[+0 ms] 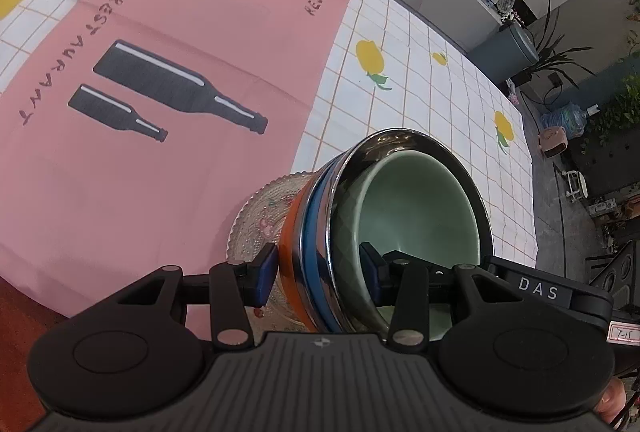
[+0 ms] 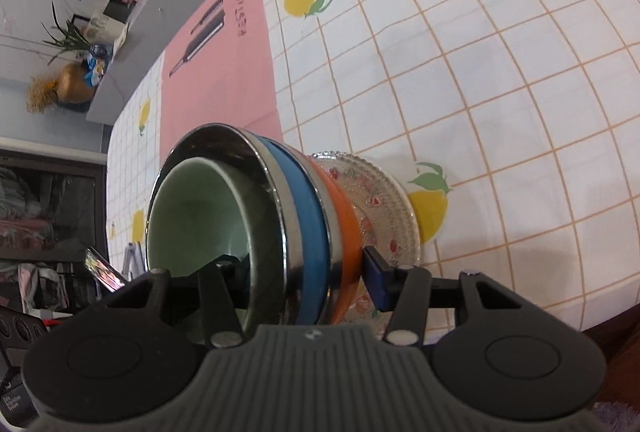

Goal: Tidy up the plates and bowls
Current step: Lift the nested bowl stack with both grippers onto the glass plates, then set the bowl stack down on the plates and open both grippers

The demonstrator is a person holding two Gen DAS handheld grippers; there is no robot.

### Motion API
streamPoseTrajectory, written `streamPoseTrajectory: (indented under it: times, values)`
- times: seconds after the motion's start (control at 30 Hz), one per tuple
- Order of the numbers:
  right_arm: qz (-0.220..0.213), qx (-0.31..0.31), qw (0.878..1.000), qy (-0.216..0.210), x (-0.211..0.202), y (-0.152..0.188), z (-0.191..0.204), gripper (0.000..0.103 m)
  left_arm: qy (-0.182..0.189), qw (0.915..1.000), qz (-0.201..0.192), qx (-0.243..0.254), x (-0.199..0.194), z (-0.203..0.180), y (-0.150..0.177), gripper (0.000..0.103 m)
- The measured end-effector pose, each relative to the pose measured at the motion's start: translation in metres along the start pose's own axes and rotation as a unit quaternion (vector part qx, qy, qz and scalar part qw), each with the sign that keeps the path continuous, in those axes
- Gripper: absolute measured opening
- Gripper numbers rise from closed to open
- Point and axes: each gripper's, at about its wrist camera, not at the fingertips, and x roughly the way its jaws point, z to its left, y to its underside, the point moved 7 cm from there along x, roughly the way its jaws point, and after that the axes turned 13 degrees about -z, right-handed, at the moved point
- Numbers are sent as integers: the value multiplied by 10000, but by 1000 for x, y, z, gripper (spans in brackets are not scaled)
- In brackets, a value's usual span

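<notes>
Through my left wrist camera, my left gripper (image 1: 318,272) is clamped across the wall of a nested stack of bowls (image 1: 320,224): one blue pad presses the outside by the orange bowl (image 1: 289,228), the other sits inside the pale green bowl (image 1: 420,200). Between them lie the steel bowls, one with a blue band (image 1: 312,232). A patterned glass plate (image 1: 256,220) lies under the stack. The stack appears lifted, above the edge of the pink mat (image 1: 140,32) on the lemon-print tablecloth (image 1: 432,96). My right gripper's body, labelled DAS, shows at the right edge.

Through my right wrist camera, my right gripper (image 2: 304,272) grips the opposite side of the same stack: the outer pad (image 2: 376,280) presses by the orange bowl (image 2: 344,228) and glass plate (image 2: 384,200), while the inner finger reaches inside the steel bowl (image 2: 224,140) beside the green bowl (image 2: 192,208). The checked tablecloth (image 2: 480,92) lies beneath.
</notes>
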Motion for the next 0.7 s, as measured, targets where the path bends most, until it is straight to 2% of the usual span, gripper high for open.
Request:
streamPoseTrajectory:
  times: [0.37, 0.7]
  values:
    - [70, -66, 9999, 90, 11, 2, -5, 51, -93, 9999, 106, -38, 9, 10, 8, 49]
    - [9, -159, 9999, 3, 14, 6, -5, 51, -172, 9996, 25, 242, 8, 9, 10, 47]
